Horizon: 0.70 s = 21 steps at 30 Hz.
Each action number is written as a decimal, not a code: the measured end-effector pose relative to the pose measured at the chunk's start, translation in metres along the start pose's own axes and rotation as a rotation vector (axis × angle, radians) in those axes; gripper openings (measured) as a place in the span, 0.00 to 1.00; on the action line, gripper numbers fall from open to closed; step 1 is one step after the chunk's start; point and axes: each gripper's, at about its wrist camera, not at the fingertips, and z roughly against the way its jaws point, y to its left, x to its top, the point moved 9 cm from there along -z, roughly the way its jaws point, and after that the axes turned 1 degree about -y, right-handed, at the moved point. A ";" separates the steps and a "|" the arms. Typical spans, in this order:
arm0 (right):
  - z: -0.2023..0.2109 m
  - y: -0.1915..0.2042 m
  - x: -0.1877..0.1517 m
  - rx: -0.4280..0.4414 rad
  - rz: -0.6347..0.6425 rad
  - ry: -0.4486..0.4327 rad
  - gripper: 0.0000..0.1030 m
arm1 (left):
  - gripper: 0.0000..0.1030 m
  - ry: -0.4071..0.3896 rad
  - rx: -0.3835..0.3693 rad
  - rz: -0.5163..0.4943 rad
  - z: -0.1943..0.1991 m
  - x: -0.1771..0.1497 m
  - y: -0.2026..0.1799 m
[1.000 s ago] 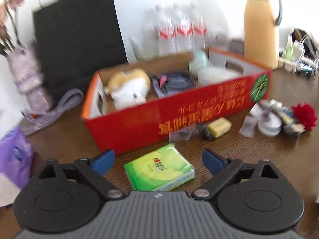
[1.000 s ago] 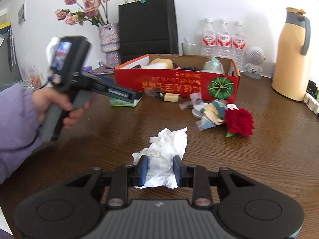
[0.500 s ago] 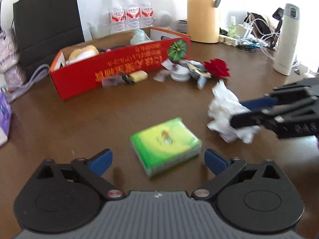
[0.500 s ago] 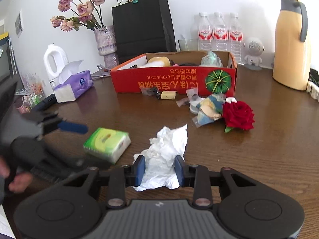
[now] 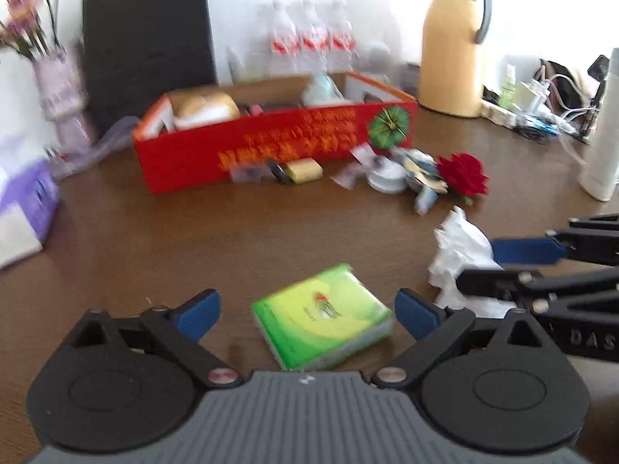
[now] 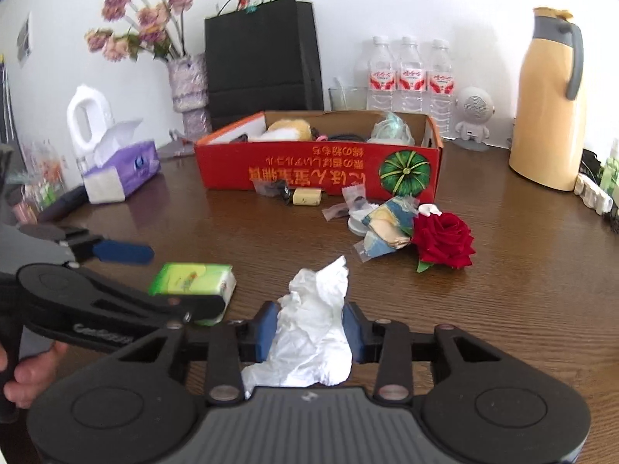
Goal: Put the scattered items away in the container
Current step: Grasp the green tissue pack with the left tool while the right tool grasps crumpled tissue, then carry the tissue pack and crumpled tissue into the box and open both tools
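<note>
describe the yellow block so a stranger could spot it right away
Find the long red box at the back of the brown table. On the table against its front wall lies the small yellow block, beside a dark clip and clear wrappers. It is the only plain, pale yellow, rounded rectangle there.

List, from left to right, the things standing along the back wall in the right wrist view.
White jug → vase of flowers → black paper bag → water bottles → small white speaker → yellow thermos jug.
</note>
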 end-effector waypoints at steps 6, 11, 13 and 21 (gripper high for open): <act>-0.004 -0.001 -0.008 -0.002 0.010 0.036 0.31 | 0.91 0.046 -0.040 0.008 -0.003 -0.004 0.011; -0.002 -0.004 -0.009 -0.003 -0.010 0.030 0.31 | 0.92 0.032 -0.007 0.092 0.009 -0.014 0.031; -0.001 -0.004 -0.009 -0.002 -0.013 0.029 0.33 | 0.94 0.029 -0.008 0.124 0.013 -0.016 0.039; 0.008 0.001 -0.001 0.005 -0.018 0.003 0.34 | 0.86 0.024 -0.018 0.121 0.001 -0.006 0.028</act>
